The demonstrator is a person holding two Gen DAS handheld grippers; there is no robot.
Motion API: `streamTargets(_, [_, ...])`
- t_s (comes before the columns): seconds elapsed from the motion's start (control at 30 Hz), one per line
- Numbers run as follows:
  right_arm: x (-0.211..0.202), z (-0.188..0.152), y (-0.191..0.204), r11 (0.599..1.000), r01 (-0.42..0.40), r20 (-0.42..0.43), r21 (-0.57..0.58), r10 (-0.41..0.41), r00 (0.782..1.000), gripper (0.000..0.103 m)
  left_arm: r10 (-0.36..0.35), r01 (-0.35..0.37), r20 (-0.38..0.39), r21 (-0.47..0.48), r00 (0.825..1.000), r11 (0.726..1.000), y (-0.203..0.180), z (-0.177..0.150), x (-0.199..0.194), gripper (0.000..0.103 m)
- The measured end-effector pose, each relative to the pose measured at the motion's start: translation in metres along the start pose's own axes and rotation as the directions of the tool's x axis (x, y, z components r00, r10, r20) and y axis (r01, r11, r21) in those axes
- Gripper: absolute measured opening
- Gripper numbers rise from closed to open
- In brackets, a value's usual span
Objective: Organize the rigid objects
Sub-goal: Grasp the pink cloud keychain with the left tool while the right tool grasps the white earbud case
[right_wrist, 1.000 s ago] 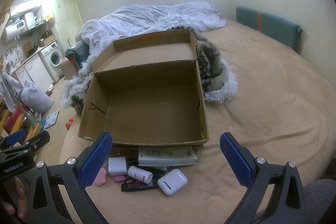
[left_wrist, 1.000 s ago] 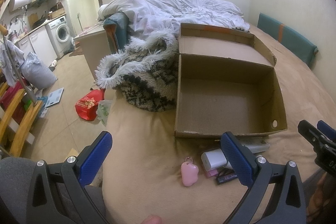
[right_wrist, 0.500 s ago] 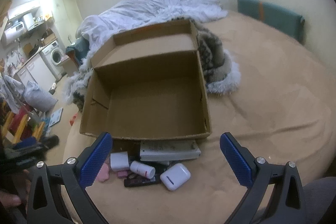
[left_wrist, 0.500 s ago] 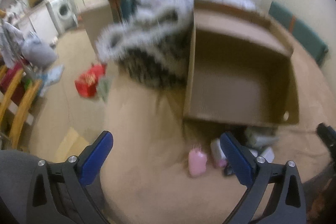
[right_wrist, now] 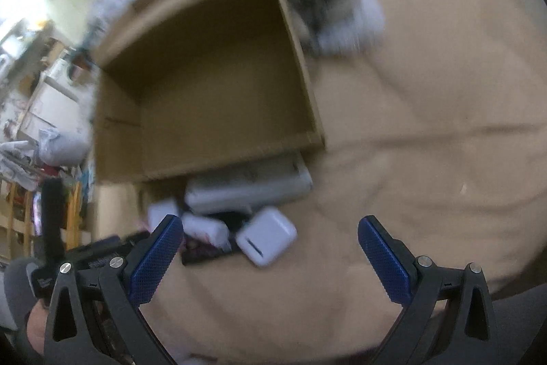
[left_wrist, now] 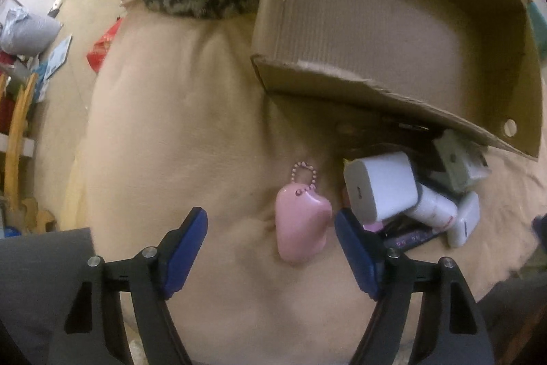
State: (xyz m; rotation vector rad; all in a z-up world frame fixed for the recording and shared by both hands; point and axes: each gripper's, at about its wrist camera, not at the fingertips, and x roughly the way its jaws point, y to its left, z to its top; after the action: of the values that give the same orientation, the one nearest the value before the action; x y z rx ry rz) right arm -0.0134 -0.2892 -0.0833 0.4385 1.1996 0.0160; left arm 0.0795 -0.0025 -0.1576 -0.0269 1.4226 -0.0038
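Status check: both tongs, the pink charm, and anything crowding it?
Left tongs just been closing around pink charm, pads not pressing yet. Right tongs open, empty, near white earbud case. White charger crowds the charm's right side.

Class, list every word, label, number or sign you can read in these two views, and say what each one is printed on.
Nothing can be read as words or numbers.
White tube: pink print, too blurred to read.
Dark stick: pale lettering, too small to read.
Flat grey box: dark marks, smeared by motion blur.
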Motion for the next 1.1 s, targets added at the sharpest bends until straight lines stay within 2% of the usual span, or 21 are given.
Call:
streamTargets(0.1, [0.03, -0.003, -0.003, 0.999, 0.0, -0.123, 0.035, 0.004, 0.992, 0.103, -0.034, 0.033, -0.028, -0.023, 0.999, 0.999, 0.002, 0.002, 0.015, 0.063])
streamTargets(0.17, [0.046, -0.006, -0.001, 0.999, -0.005, -0.176, 0.049, 0.014, 0.984, 0.101, -0.047, 0.046, -0.039, -0.026, 0.998, 0.999, 0.001, 0.0, 0.022, 0.055])
streamTargets(0.2, [0.053, -0.007, 0.001, 0.999, 0.0, -0.194, 0.047, 0.009, 0.981, 0.087, -0.054, 0.053, -0.042, -0.022, 0.998, 0.998, 0.001, 0.0, 0.026, 0.045])
streamTargets(0.23, [0.059, -0.008, 0.004, 0.999, 0.012, -0.21, 0.031, -0.005, 0.978, 0.082, -0.059, 0.059, -0.048, -0.016, 0.997, 0.998, 0.0, -0.001, 0.029, 0.034])
streamTargets(0.33, [0.077, -0.011, 0.017, 0.994, 0.088, -0.239, -0.064, -0.101, 0.966, 0.082, -0.048, 0.048, -0.057, 0.005, 0.997, 0.999, -0.001, -0.004, 0.032, 0.02])
streamTargets(0.43, [0.087, -0.015, 0.032, 0.98, 0.127, -0.225, -0.151, -0.159, 0.961, 0.082, -0.048, 0.049, -0.061, 0.006, 0.997, 0.999, 0.002, -0.004, 0.031, 0.02])
streamTargets(0.57, [0.101, -0.021, 0.05, 0.967, 0.133, -0.222, -0.218, -0.181, 0.958, 0.082, -0.032, 0.032, -0.05, -0.003, 0.998, 0.999, 0.001, -0.007, 0.029, 0.02])
streamTargets(0.63, [0.102, -0.024, 0.057, 0.963, 0.128, -0.207, -0.238, -0.179, 0.962, 0.065, -0.031, 0.03, -0.045, -0.008, 0.998, 1.0, -0.001, -0.012, 0.023, 0.02])
streamTargets(0.67, [0.098, -0.025, 0.059, 0.962, 0.123, -0.205, -0.243, -0.175, 0.963, 0.065, -0.029, 0.028, -0.042, -0.009, 0.999, 1.0, -0.001, -0.013, 0.024, 0.02])
streamTargets(0.77, [0.092, -0.031, 0.06, 0.965, 0.113, -0.201, -0.237, -0.162, 0.966, 0.065, -0.025, 0.024, -0.042, -0.011, 0.999, 1.0, -0.004, -0.021, 0.014, 0.02])
streamTargets(0.9, [0.064, -0.028, 0.057, 0.974, 0.101, -0.195, -0.202, -0.141, 0.971, 0.065, -0.021, 0.021, -0.028, -0.019, 0.999, 1.0, -0.006, -0.028, 0.003, 0.02])
streamTargets(1.1, [0.024, -0.032, 0.059, 0.986, 0.073, -0.149, -0.151, -0.096, 0.984, 0.065, -0.001, 0.002, 0.033, -0.02, 0.999, 1.0, -0.003, -0.031, -0.027, 0.02])
